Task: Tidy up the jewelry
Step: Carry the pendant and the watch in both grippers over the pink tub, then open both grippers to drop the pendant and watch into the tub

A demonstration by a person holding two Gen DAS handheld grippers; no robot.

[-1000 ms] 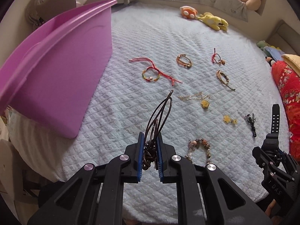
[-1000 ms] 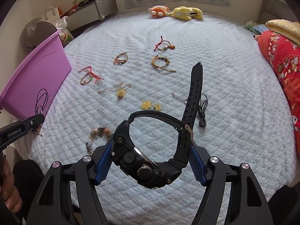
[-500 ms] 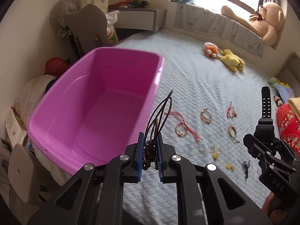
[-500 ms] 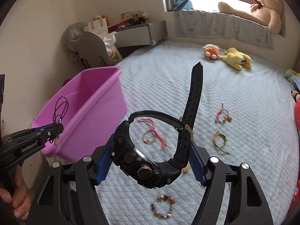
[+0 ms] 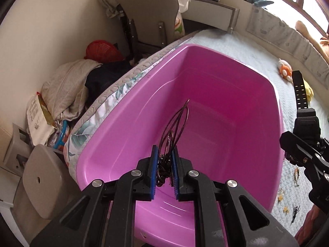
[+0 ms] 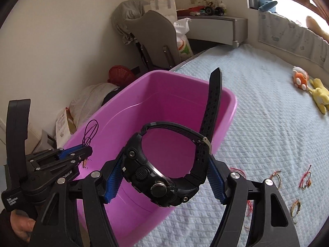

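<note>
My left gripper (image 5: 164,164) is shut on a dark cord necklace (image 5: 174,127) and holds it above the inside of the pink tub (image 5: 226,94). It also shows at the left of the right wrist view (image 6: 86,150), over the tub's near corner. My right gripper (image 6: 162,177) is shut on a black wristwatch (image 6: 156,177), its strap standing up, held over the tub's (image 6: 185,84) right side. The watch shows at the right of the left wrist view (image 5: 304,113). The tub looks bare inside.
Several bracelets (image 6: 275,175) lie on the pale blue bedspread (image 6: 267,113) right of the tub. Small charms (image 5: 285,207) lie on the bed. Plush toys (image 6: 300,80) sit far back. A grey chair (image 5: 148,10), clothes (image 5: 67,86) and a red basket (image 5: 100,49) stand left of the bed.
Both grippers have swung left from the bed to the pink tub, still holding the necklace and the watch. The left one now hangs over the tub's inside.
</note>
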